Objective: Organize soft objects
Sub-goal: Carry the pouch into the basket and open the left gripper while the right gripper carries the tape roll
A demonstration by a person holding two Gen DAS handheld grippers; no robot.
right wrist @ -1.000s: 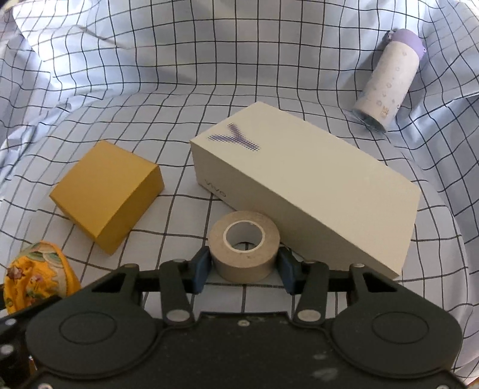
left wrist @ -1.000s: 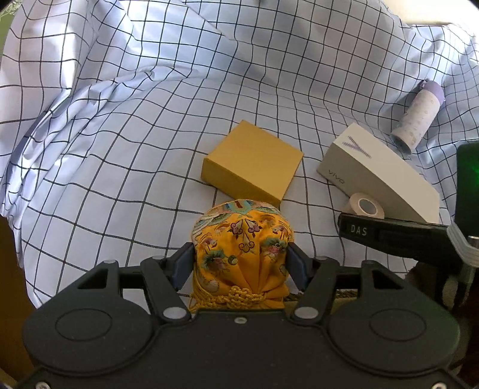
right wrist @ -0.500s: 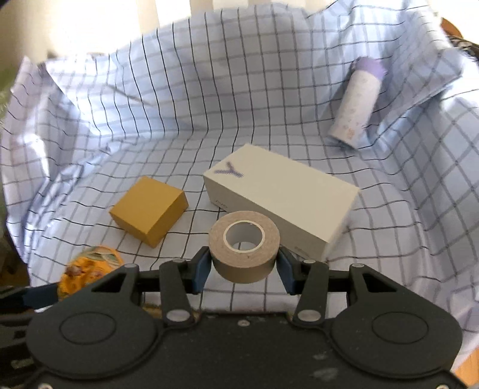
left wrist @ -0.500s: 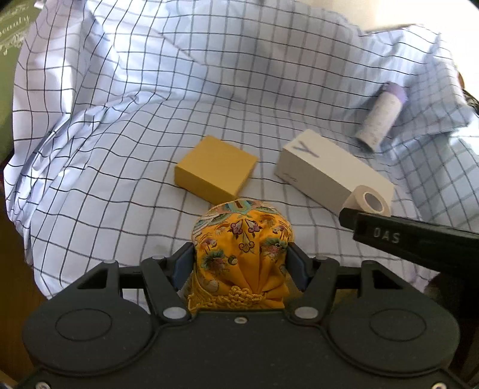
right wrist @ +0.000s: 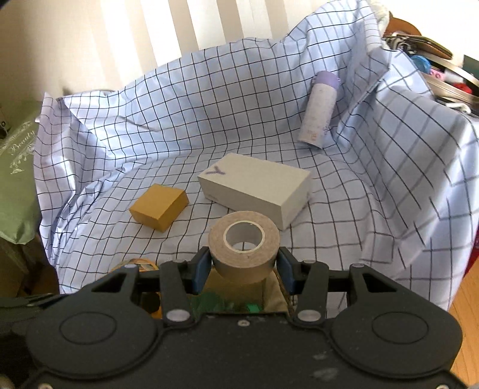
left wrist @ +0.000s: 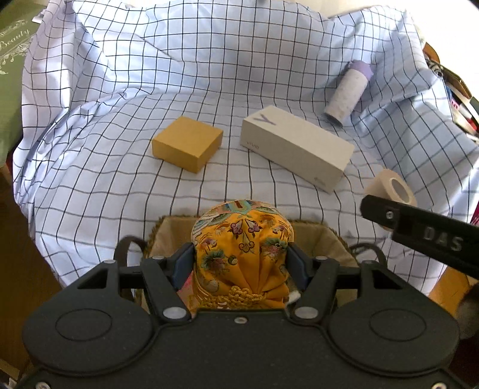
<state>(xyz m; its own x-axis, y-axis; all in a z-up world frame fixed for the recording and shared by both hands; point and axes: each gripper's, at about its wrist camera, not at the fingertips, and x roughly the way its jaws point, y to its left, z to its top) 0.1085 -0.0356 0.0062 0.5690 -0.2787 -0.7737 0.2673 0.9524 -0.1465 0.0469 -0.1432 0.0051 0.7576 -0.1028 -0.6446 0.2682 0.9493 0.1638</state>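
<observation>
Rumpled checked sheet (left wrist: 209,89), pale curtains (right wrist: 179,24)

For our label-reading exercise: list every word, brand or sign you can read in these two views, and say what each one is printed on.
"vivo" on the side of the white box, faint.
"Y", purple, on the top of that box.
"DAS" on the right gripper's black finger, seen from the left wrist view.
"Beauty", in script, on the green bag.
The small marks on the purple-capped bottle are too small to read.

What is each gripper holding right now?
Left gripper: shut on the embroidered yellow pouch.
Right gripper: shut on the roll of tan tape.
</observation>
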